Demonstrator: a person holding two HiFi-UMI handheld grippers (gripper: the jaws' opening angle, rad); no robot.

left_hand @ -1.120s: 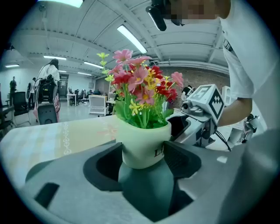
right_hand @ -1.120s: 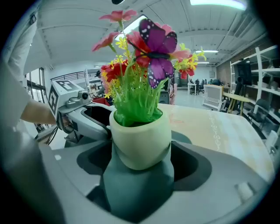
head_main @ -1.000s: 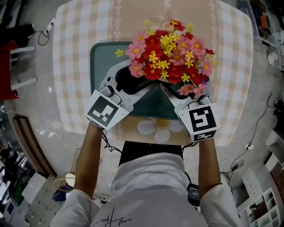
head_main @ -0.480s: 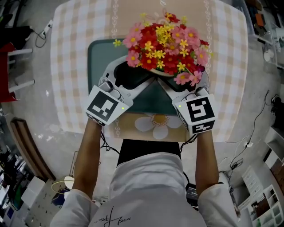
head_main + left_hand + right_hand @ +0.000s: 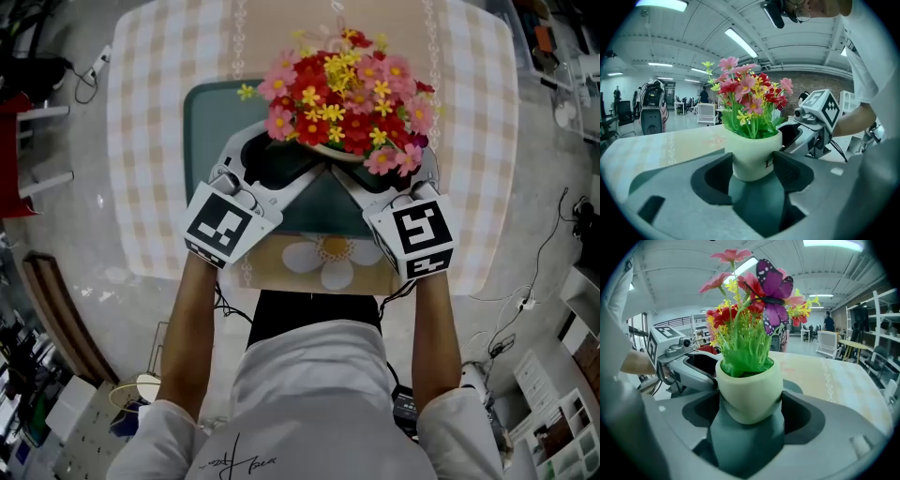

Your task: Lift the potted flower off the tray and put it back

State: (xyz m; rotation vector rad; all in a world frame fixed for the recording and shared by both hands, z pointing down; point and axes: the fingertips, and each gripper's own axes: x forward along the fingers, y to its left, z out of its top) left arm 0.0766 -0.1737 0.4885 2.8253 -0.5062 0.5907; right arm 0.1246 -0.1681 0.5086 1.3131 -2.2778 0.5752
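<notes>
A cream pot [image 5: 752, 154] of red, pink and yellow flowers [image 5: 342, 98] is over the dark green tray [image 5: 211, 122] at the table's middle. My left gripper [image 5: 291, 155] comes in from the lower left and is shut on the pot, its dark pads [image 5: 785, 161] pressing both sides. From the lower right, my right gripper [image 5: 389, 178] is shut on the same pot [image 5: 750, 390]. A purple butterfly [image 5: 772, 289] sits among the blooms. The flowers hide the pot and the fingertips in the head view. I cannot tell whether the pot's base touches the tray [image 5: 745, 446].
The table wears a checked cloth [image 5: 155, 141] with a daisy mat [image 5: 333, 258] at its near edge. Chairs and cables lie on the floor at the left and right. The person's body is close to the table's near side.
The head view has shifted a little. The bouquet sits slightly further up and left over the tray. Both grippers keep their hold on the pot.
</notes>
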